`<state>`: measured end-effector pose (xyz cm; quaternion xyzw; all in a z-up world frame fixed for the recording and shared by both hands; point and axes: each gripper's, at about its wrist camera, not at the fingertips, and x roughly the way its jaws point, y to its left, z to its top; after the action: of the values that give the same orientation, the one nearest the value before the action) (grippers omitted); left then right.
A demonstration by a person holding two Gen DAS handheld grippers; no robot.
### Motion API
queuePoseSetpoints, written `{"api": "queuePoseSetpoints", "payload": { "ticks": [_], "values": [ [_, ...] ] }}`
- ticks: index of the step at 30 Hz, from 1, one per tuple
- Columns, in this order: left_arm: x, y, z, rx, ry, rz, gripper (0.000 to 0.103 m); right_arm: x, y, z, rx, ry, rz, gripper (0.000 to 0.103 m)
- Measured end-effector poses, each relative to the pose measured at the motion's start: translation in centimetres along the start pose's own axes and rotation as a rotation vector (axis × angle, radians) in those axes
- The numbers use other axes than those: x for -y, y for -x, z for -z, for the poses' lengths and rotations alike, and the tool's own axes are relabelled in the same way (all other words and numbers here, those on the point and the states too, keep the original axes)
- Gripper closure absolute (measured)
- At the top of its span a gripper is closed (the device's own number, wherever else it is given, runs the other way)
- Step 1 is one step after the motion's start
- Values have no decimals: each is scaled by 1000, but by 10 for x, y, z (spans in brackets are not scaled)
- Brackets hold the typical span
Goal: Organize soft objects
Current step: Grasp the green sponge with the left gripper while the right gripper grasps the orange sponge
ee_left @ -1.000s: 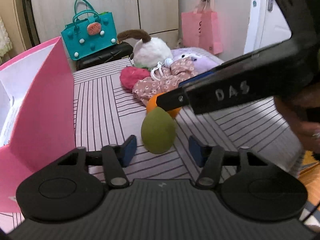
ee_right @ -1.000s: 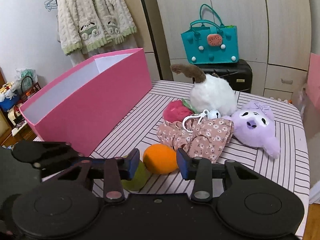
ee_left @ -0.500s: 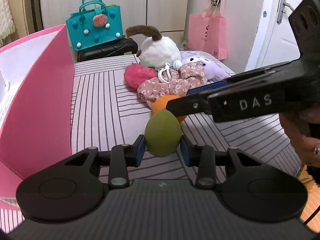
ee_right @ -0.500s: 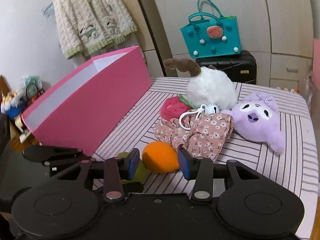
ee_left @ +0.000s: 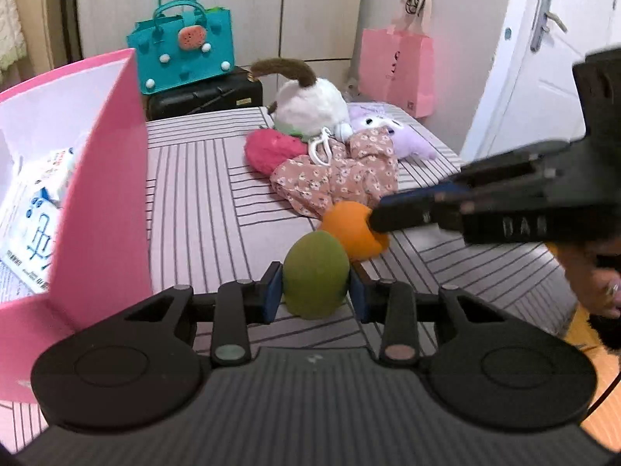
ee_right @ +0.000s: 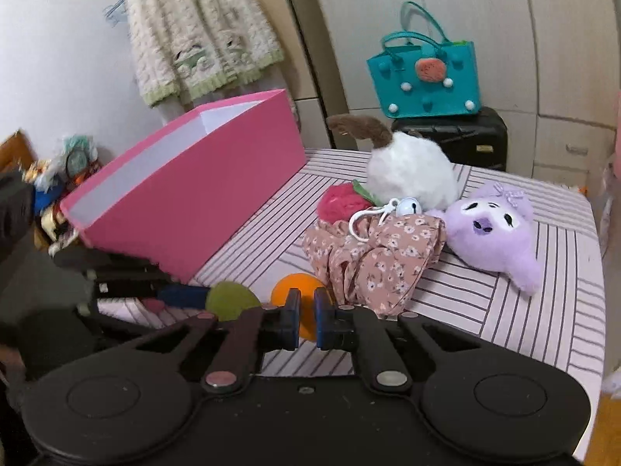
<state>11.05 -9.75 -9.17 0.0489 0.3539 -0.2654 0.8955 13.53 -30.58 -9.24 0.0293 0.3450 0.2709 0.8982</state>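
Note:
My left gripper (ee_left: 314,291) is shut on a green soft egg (ee_left: 314,273), also seen in the right wrist view (ee_right: 231,305). My right gripper (ee_right: 306,320) is shut on an orange soft egg (ee_right: 295,291), squeezing it thin; in the left wrist view its fingers (ee_left: 411,213) pinch the orange egg (ee_left: 349,229). Both eggs sit near the front of the striped table (ee_left: 202,209). Behind them lie a floral scrunchie (ee_right: 372,252), a red plush strawberry (ee_right: 341,202), a white plush (ee_right: 407,173) and a purple plush (ee_right: 493,229).
An open pink box (ee_right: 194,190) stands on the table's left side, with printed packets inside in the left wrist view (ee_left: 35,209). A teal bag (ee_right: 423,77) on a black case sits behind the table. A pink paper bag (ee_left: 396,66) hangs at the back right.
My left gripper closed from open onto the green egg. My right gripper closed tightly onto the orange egg, and both views shifted slightly.

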Motion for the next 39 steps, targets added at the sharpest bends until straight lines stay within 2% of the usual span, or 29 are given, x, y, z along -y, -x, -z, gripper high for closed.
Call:
{"api": "queuePoseSetpoints", "payload": {
  "ticks": [2,3,5,10,12,13,17,19,24,34,39],
  "values": [
    [1,3,0,8,-8,-14,68,-5,0,2,-5,33,7,83],
    [1,3,0,5,-7,-14,68,-8,-1,3,-9,58,5,75],
    [1,-1,1,-16,1,-10,68,-15,-4,4,-15,99,-5,65],
    [2,-5,2,-37,1,-11,68,-24,-13,11,-21,189,103,59],
    [0,-4,0,-50,11,6,69,-23,-16,12,-17,198,105,50],
    [-1,-4,0,-57,14,11,69,-21,-17,11,-13,200,107,48],
    [-1,-2,-1,-81,7,10,69,-18,-28,10,-26,205,114,48],
    [-1,-1,-1,-92,8,12,69,-19,-30,12,-16,206,119,58],
    [-3,2,-1,-122,21,34,69,-23,-17,13,0,159,107,58],
    [-8,16,5,-206,55,110,69,-33,-1,21,-123,44,94,58],
    [-8,29,12,-244,38,100,69,-45,6,24,-172,34,72,58]
  ]
}}
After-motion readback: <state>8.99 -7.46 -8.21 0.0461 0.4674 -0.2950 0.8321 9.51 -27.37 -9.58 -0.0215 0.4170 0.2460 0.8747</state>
